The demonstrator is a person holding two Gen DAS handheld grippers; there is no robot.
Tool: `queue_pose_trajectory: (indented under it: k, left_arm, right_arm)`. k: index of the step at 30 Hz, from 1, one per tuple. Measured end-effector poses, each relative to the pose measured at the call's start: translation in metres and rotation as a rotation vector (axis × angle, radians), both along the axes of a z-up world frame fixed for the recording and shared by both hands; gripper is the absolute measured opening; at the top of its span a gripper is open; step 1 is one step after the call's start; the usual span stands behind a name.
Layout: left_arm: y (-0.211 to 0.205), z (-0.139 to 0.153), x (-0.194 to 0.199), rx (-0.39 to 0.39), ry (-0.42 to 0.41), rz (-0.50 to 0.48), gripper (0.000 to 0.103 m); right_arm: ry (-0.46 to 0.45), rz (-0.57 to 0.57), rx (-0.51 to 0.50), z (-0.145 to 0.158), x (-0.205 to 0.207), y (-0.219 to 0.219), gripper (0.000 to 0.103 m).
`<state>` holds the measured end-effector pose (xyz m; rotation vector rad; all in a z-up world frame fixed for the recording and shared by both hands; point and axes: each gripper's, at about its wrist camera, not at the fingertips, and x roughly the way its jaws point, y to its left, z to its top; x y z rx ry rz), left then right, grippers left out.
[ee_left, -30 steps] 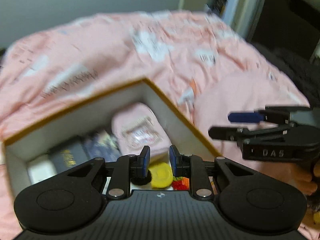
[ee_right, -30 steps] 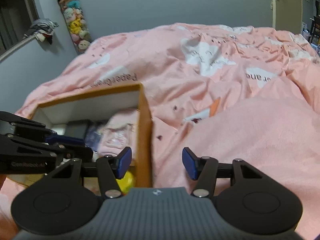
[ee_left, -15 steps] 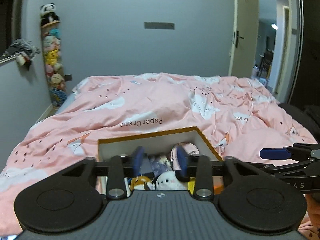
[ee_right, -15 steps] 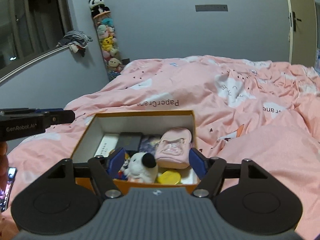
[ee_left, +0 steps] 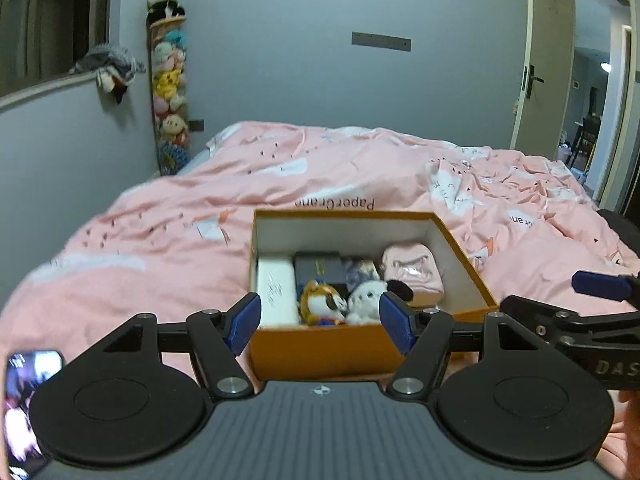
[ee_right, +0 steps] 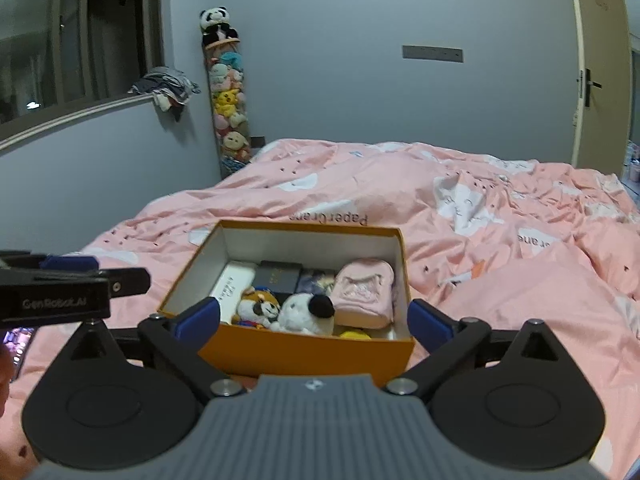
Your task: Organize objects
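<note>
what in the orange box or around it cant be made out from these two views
- Yellow item in the orange box: right wrist view shows a sliver behind the near wall; hidden in the left view.
- Dark flat box: gold print too small to read.
- Phone screen: left view, blurred and cut by the edge.

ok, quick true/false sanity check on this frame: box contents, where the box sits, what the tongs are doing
1. The orange box sits on the pink duvet. True.
2. The box has its lid on. False: it is open, contents visible.
3. A white plush with a black ear lies in the box next to an orange plush. True.
4. The right tongs grip the pink pouch. False: their jaws are opening with nothing between the pads.
5. The left tongs hold the white case. False: they are opening and empty; the case lies in the box.
</note>
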<state>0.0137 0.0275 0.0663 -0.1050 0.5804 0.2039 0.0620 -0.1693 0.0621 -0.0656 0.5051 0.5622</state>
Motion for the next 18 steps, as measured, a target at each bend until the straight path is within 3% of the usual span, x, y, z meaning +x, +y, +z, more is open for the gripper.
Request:
queue_pose_trajectory:
  k: [2, 8, 18]
  left_arm:
    - [0.0, -0.007, 0.0, -0.023, 0.012, -0.007, 0.079]
    - [-0.009, -0.021, 0.001, 0.005, 0.063, -0.023, 0.079]
    - [-0.01, -0.026, 0.003, 0.006, 0.073, -0.029, 0.079]
  right_arm:
    - [0.016, -0.027, 0.006, -0.007, 0.002, 0.0, 0.102]
    - [0.052, -0.08, 0.012, -0.021, 0.009, -0.002, 0.102]
    - [0.043, -0.059, -0.01, -0.024, 0.006, 0.003, 0.102]
